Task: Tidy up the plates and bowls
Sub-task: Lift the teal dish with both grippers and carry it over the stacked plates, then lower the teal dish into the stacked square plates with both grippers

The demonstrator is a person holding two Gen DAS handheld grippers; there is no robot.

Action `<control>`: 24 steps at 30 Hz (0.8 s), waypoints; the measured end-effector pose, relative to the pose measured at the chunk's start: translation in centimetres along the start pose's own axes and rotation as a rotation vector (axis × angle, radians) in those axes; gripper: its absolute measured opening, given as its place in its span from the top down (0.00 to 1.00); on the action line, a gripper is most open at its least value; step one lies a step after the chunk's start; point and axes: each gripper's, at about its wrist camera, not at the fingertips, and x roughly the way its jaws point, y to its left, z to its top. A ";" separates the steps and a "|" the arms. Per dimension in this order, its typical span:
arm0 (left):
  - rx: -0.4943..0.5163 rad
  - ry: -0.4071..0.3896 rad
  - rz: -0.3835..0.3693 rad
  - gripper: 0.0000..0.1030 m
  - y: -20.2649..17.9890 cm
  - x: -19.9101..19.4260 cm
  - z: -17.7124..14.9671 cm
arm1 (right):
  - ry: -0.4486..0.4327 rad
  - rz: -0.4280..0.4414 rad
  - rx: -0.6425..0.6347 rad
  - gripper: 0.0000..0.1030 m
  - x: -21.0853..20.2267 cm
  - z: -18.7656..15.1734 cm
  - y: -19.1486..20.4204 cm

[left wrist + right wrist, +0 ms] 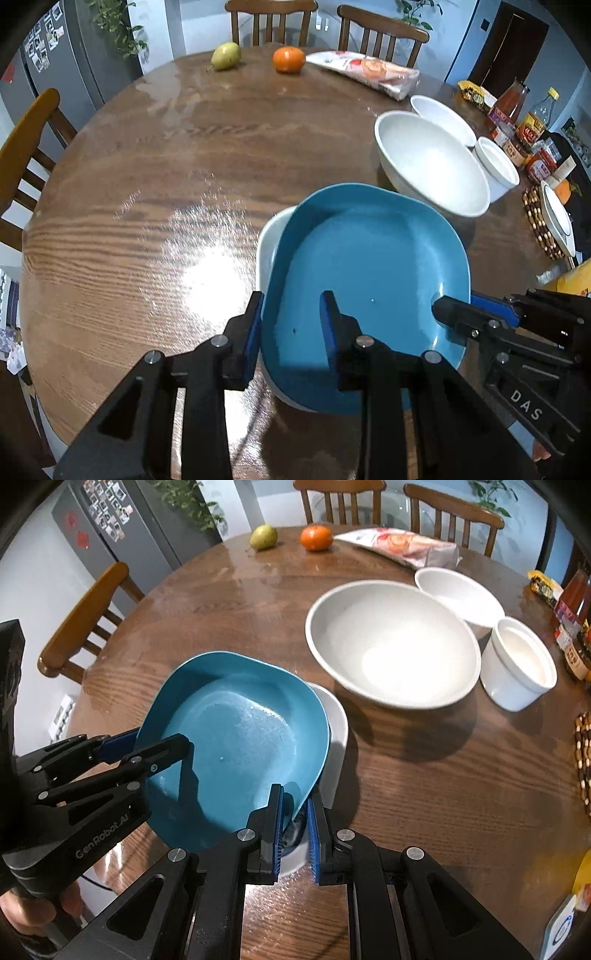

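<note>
The blue plate [365, 258], tilted above a white dish [338, 731] on the worktop [147, 184], is pinched at opposite rims by 2 narrowly spread tongs, left [291, 314] and right [295, 808].

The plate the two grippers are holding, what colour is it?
Blue plate, clearest in the left wrist view.

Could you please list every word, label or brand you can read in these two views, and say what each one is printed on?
"DAS": on the body of the right claw, seen from the left wrist view.
"GenRobot.AI": on the body of the left claw, seen from the right wrist view.
Sauce jars: printed labels, too small and blurred to read.
Snack bag: print too blurred to read.
Fridge: photos and red stickers, nothing legible.
</note>
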 end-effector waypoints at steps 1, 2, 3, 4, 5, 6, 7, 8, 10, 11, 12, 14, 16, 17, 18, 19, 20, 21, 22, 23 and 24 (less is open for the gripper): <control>0.000 0.003 -0.001 0.74 0.0 0.1 -0.1 | 0.004 -0.002 -0.002 0.87 0.1 0.0 -0.1; -0.001 0.008 -0.002 0.74 -0.1 0.2 -0.2 | 0.006 -0.003 -0.003 0.87 0.1 0.0 -0.1; -0.003 0.011 -0.003 0.74 -0.1 0.3 -0.3 | 0.009 -0.005 -0.004 0.87 0.2 -0.1 -0.1; -0.004 0.013 -0.004 0.74 -0.1 0.3 -0.3 | 0.011 -0.006 -0.006 0.87 0.2 -0.1 -0.1; -0.004 0.015 -0.005 0.74 -0.1 0.3 -0.3 | 0.013 -0.007 -0.006 0.87 0.3 -0.1 -0.1; -0.005 0.017 -0.004 0.74 -0.1 0.3 -0.4 | 0.016 -0.008 -0.006 0.87 0.4 0.0 -0.1; -0.004 0.019 -0.004 0.74 -0.1 0.4 -0.4 | 0.020 -0.009 -0.007 0.87 0.4 -0.1 -0.1; -0.003 0.022 -0.005 0.74 -0.1 0.4 -0.5 | 0.022 -0.009 -0.005 0.87 0.5 0.0 -0.2; -0.007 0.029 -0.007 0.74 -0.2 0.6 -0.6 | 0.027 -0.012 -0.008 0.87 0.6 0.0 -0.2; -0.009 0.035 -0.009 0.74 -0.2 0.7 -0.6 | 0.028 -0.015 -0.010 0.87 0.7 0.1 -0.2; -0.014 0.042 -0.011 0.74 -0.2 0.8 -0.6 | 0.031 -0.017 -0.013 0.87 0.8 0.2 -0.2; -0.021 0.048 -0.017 0.74 -0.1 0.9 -0.6 | 0.036 -0.017 -0.016 0.87 0.9 0.2 -0.2; -0.019 0.049 -0.015 0.74 -0.1 0.9 -0.7 | 0.038 -0.022 -0.021 0.87 1.0 0.2 -0.1; -0.016 0.049 -0.013 0.74 -0.2 0.9 -0.6 | 0.037 -0.023 -0.020 0.87 1.0 0.3 -0.1; -0.016 0.051 -0.012 0.74 -0.3 1.0 -0.6 | 0.037 -0.023 -0.021 0.87 1.0 0.3 -0.1; -0.018 0.051 -0.013 0.74 -0.3 1.0 -0.6 | 0.036 -0.024 -0.021 0.87 1.0 0.3 -0.1; -0.018 0.051 -0.013 0.74 -0.3 1.0 -0.6 | 0.036 -0.025 -0.020 0.87 1.1 0.3 -0.1; -0.015 0.051 -0.013 0.74 -0.2 1.0 -0.5 | 0.036 -0.026 -0.022 0.87 1.1 0.3 -0.1; -0.013 0.052 -0.012 0.74 -0.2 1.0 -0.4 | 0.036 -0.026 -0.022 0.87 1.1 0.4 -0.1; -0.009 0.052 -0.009 0.74 -0.3 1.0 -0.4 | 0.036 -0.026 -0.022 0.87 1.1 0.4 -0.1; -0.007 0.052 -0.007 0.74 -0.3 1.1 -0.4 | 0.037 -0.027 -0.022 0.87 1.1 0.4 -0.1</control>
